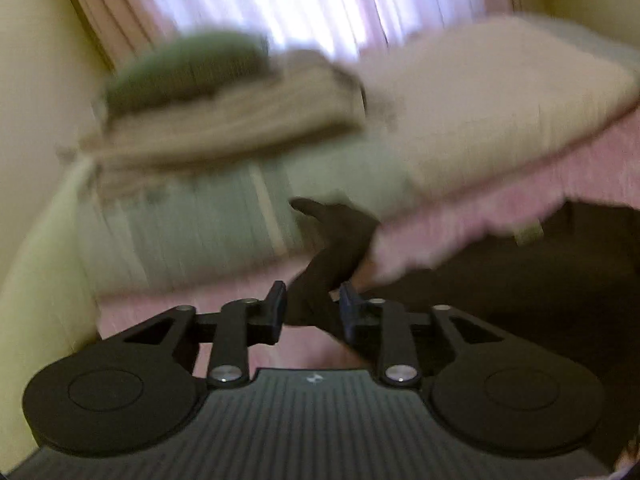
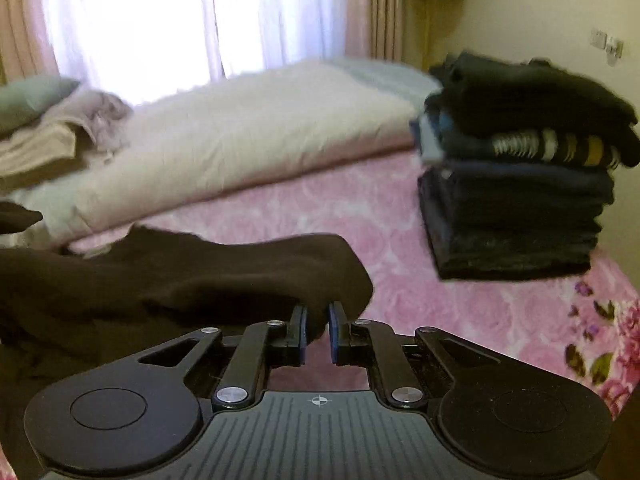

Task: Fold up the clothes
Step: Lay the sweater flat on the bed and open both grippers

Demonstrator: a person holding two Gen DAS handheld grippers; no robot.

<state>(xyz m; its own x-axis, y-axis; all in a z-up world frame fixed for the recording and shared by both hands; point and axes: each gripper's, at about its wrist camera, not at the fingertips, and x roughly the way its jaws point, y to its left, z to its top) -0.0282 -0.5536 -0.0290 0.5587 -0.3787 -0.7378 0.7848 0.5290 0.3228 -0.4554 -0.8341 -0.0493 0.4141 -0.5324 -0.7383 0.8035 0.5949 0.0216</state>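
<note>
I've got a dark brown garment (image 2: 180, 276) lifted off the pink bedspread (image 2: 400, 280), one gripper at each end. My right gripper (image 2: 317, 330) is clamped on a bunched edge of it, jaws nearly together w/ cloth pinched between. My left gripper (image 1: 312, 308) has cloth running up between its fingers; jaws stand partly apart, and the left view is too blurred to say whether the pads really press on it, so can't tell if that grip is firm. The rest of the garment sags toward the bed btwn my hands and trails off to the left in the right view.

Around: a cream duvet (image 2: 248, 136) folded along the far side of the bed, a stack of folded dark clothes (image 2: 516, 184) at right, well apart from the piece I hold, a loose beige pile (image 1: 224, 120) w/ a green pillow (image 1: 188, 64) on top at the far left, curtains (image 2: 160, 20) behind.

Step in hand, I reckon: spread the piece flat before the first fold. To do that well:
- check left grip first; re-pinch if cloth slips
- pull both hands apart till the top edge is taut, no twist
- keep both at the same height
- lay it on bare bedspread, clear of duvet & stack
- let the hanging end touch first, then drag back to smooth out
</note>
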